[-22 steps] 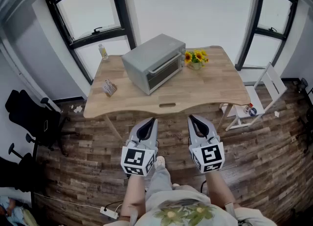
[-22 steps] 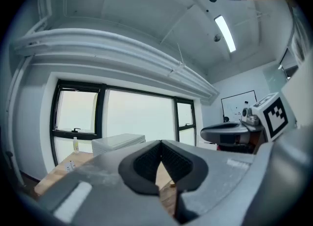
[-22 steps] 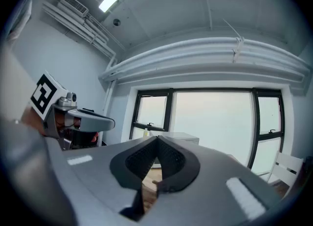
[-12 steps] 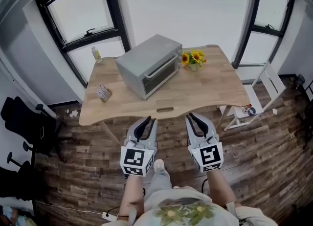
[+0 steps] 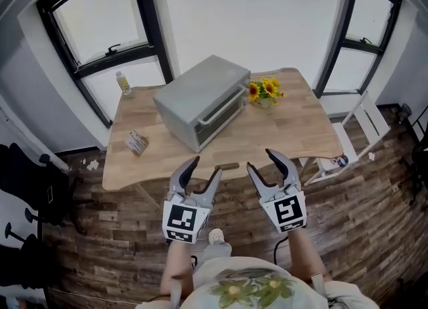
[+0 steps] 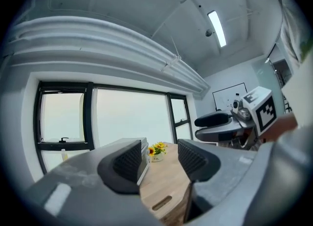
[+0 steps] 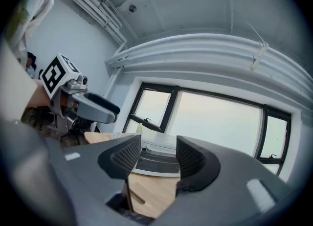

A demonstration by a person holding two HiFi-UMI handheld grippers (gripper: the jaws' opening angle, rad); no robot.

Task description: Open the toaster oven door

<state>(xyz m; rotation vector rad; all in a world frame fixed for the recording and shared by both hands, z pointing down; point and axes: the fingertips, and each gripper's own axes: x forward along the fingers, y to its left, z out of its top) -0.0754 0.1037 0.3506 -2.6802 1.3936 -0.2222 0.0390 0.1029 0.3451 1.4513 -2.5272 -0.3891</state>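
There is one boxy grey metal toaster oven (image 5: 200,102), one small pot of yellow sunflowers (image 5: 263,91), one small clear plastic bottle (image 5: 123,83) and one small printed cardboard box (image 5: 136,142). All four stand on a single pale wooden table (image 5: 294,127). The toaster oven sits near the table's middle, turned at an angle. Its glass door (image 5: 219,109) is shut and faces near and right. The sunflowers stand just to its right, the bottle is at the far left corner, and the box lies near the left edge.

Two grippers are in view. The left gripper (image 5: 205,167) and the right gripper (image 5: 261,160) are held side by side and level, pointing toward the table at its near edge and well short of the toaster oven. On each one the fingers are released and stand wide apart with nothing between them. Each gripper view shows the toaster oven far off in the gap.

The room has a dark wood-plank floor (image 5: 374,221) and a white wall (image 5: 254,20). Two black-framed windows (image 5: 100,27) flank the wall. One white folding chair (image 5: 354,134) stands right of the table, and one black office chair (image 5: 27,187) stands at the left.
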